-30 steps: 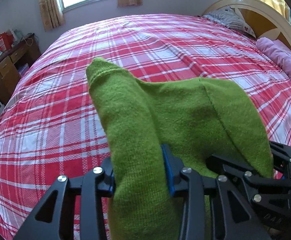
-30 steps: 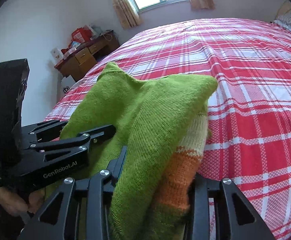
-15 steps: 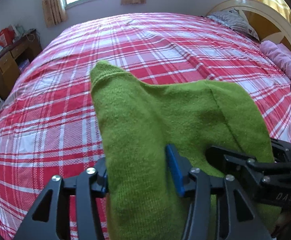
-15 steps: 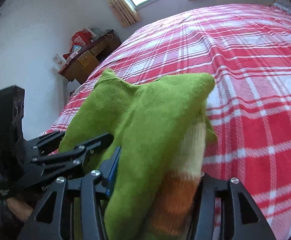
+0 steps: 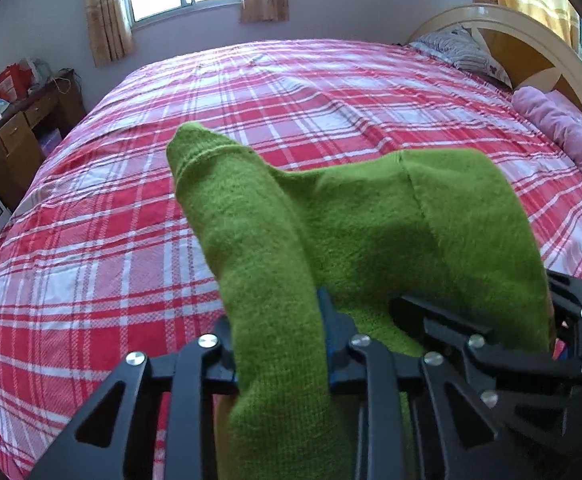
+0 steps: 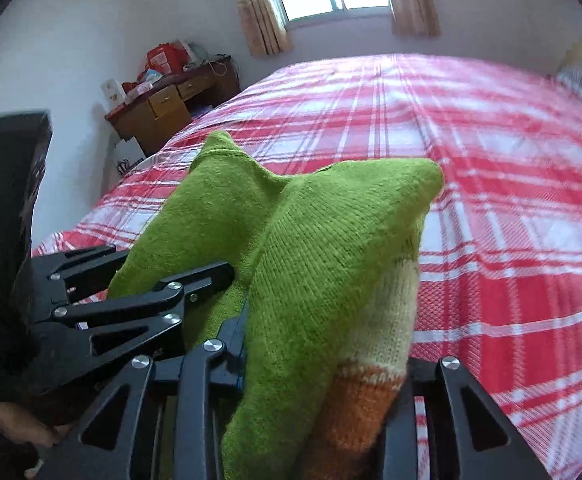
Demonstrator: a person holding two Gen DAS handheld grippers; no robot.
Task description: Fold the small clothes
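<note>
A small green knitted sweater (image 5: 331,232) with cream and orange bands (image 6: 371,344) hangs bunched between both grippers, held up above the red plaid bed (image 5: 131,200). My left gripper (image 5: 283,344) is shut on one green fold of it. My right gripper (image 6: 323,364) is shut on another fold, close beside the left one. The right gripper shows at the right edge of the left wrist view (image 5: 491,344), and the left gripper shows at the left of the right wrist view (image 6: 139,300). The fingertips are hidden by the fabric.
The bed's plaid sheet (image 6: 491,200) spreads wide ahead. A wooden desk (image 6: 171,108) with clutter stands at the far left by the wall. A headboard (image 5: 531,40), a striped pillow (image 5: 459,52) and a purple blanket (image 5: 563,136) are at the far right.
Both grippers have lifted and tilted up with the sweater, so more of the window and wall shows. The grips have not changed.
</note>
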